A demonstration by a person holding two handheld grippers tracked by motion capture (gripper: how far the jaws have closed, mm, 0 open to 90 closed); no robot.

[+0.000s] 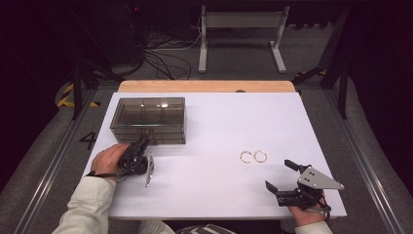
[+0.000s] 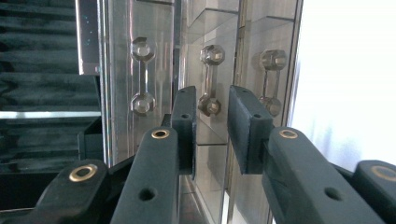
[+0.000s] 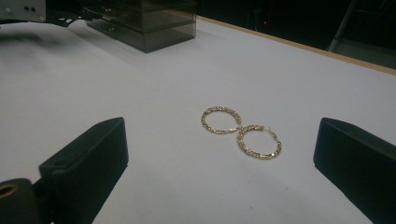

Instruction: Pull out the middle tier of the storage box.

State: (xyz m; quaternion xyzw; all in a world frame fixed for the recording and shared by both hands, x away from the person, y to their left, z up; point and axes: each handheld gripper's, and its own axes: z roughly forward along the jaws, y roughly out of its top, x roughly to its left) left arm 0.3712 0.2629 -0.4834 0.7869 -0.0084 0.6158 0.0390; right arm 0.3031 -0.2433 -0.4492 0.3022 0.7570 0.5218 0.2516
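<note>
My left gripper (image 1: 141,145) sits at the lower left of the high view, rolled onto its side, its tips right up at the front face of the smoky clear drawer box (image 1: 148,119) in the upper left of the white table (image 1: 209,185). In my left gripper view, three clear dumbbell-shaped handles stand upright across the upper middle. My two black pads flank the middle handle (image 2: 208,79): one pad (image 2: 187,121) left of it, the other to its right. The jaws are narrowed to a small gap, with the handle's lower knob in that gap. I cannot tell whether the pads press on it; a sliver of space seems to show on either side.

My right gripper (image 1: 285,175) rests at the lower right of the high view, jaws spread wide and holding nothing. In my right gripper view the two gold hoop earrings (image 3: 240,133) lie flat at the centre of the frame, touching each other, on the table ahead of and between my open pads, well apart from the box
</note>
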